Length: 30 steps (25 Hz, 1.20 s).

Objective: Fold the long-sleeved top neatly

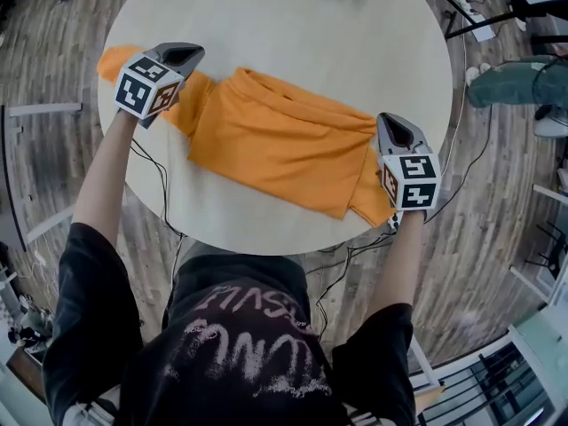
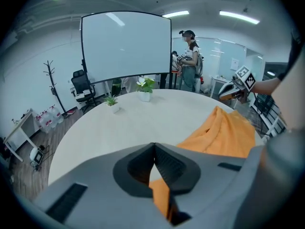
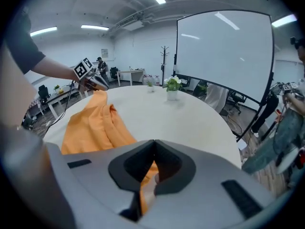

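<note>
On the round table, head view: the orange long-sleeved top lies bunched across the near half, running from 10 o'clock to 4 o'clock. I see the left gripper at the 10 o'clock end, jaws clamped on orange fabric; probably a sleeve, can't confirm. The right gripper is at the 4 o'clock end, jaws likewise closed on a fold of the top, close to the table edge. A white flower pot stands at the far rim, 12 o'clock.

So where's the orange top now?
Head view: the orange top lies across the near half of the round table, gripped toward each end by the left tool and the right tool.
</note>
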### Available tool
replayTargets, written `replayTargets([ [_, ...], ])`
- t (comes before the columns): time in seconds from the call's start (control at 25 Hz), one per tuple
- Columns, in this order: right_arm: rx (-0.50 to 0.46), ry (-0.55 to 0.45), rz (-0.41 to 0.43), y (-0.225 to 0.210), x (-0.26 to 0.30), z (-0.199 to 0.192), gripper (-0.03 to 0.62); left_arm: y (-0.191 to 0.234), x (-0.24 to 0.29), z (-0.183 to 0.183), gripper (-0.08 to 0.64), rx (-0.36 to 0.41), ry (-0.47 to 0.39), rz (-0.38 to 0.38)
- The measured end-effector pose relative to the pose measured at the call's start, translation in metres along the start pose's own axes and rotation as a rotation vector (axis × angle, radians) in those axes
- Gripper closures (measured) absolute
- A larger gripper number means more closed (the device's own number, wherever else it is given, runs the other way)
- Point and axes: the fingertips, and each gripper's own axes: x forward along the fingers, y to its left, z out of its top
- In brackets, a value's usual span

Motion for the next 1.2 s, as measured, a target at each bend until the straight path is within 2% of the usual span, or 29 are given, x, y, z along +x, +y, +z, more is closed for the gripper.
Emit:
replayTargets([
  [0.16, 0.001, -0.037, -0.021, 0.025, -0.014, 0.016, 0.588, 0.016, -0.034, -0.021, 0.549, -0.069, -0.032, 0.019],
  [0.36, 0.024, -0.013, -0.043, 0.077, -0.020, 0.016, 0.588, 0.053, -0.075, -0.069, 0.549, -0.139, -0.057, 0.085],
  [0.48, 0.062, 0.016, -0.036, 0.115, -0.016, 0.014, 0.588, 0.085, -0.093, -0.103, 0.549, -0.191, -0.063, 0.122],
  [0.68, 0.115, 0.070, -0.049, 0.171, -0.001, 0.011, 0.588, 0.143, -0.117, -0.151, 0.549, -0.234, -0.071, 0.161],
  [0.96, 0.153, 0.121, -0.057, 0.238, 0.037, 0.027, 0.588, 0.225, -0.121, -0.188, 0.545, -0.290, -0.085, 0.229],
  [1.2, 0.158, 0.179, -0.060, 0.264, 0.056, 0.029, 0.588, 0.244, -0.111, -0.202, 0.424, -0.307, -0.075, 0.170],
])
